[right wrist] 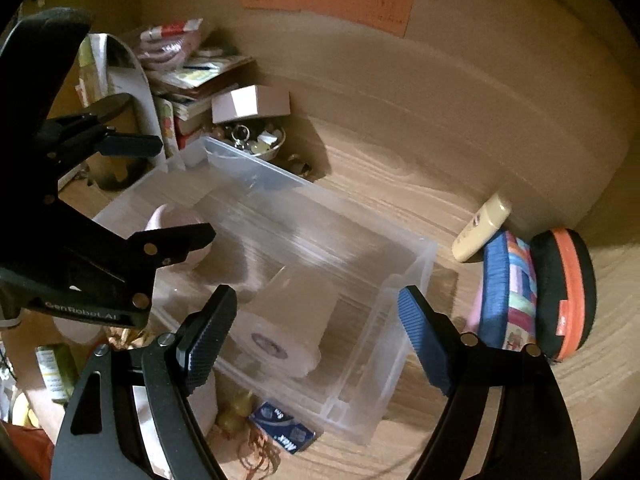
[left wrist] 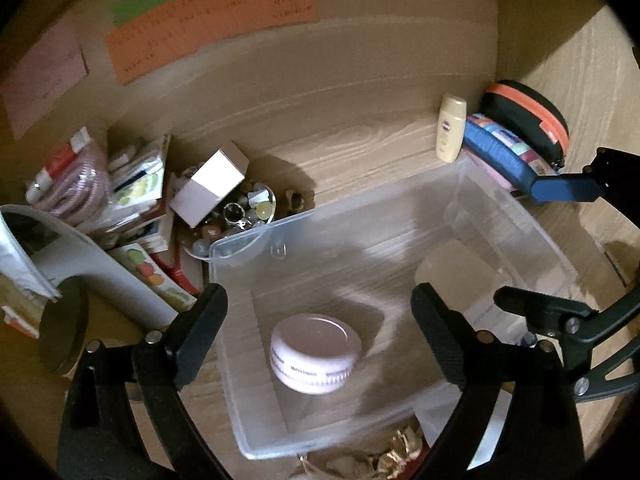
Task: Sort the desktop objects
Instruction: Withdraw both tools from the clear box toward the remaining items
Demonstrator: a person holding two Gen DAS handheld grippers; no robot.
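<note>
A clear plastic bin [left wrist: 240, 236] [right wrist: 416, 280] stands on the wooden desk. A round pale pink jar [left wrist: 314, 354] lies inside it, partly seen in the right wrist view [right wrist: 160, 216]. A white tube-like bottle [right wrist: 288, 328] also lies in the bin. My left gripper [left wrist: 320, 320] is open above the jar, empty. My right gripper [right wrist: 316, 324] is open above the bin's other end, empty; its blue fingertip [left wrist: 560, 188] shows in the left wrist view. A cream lotion bottle [left wrist: 452, 128] [right wrist: 480, 228] stands behind the bin.
A blue pouch [left wrist: 500, 148] [right wrist: 504, 292] and a black-orange round case [left wrist: 532, 116] [right wrist: 564, 296] lie at the right. A bowl of trinkets [left wrist: 240, 212] with a white box [left wrist: 212, 188], books and packets [left wrist: 136, 184] crowd the left. A blue packet [right wrist: 280, 432] lies in front.
</note>
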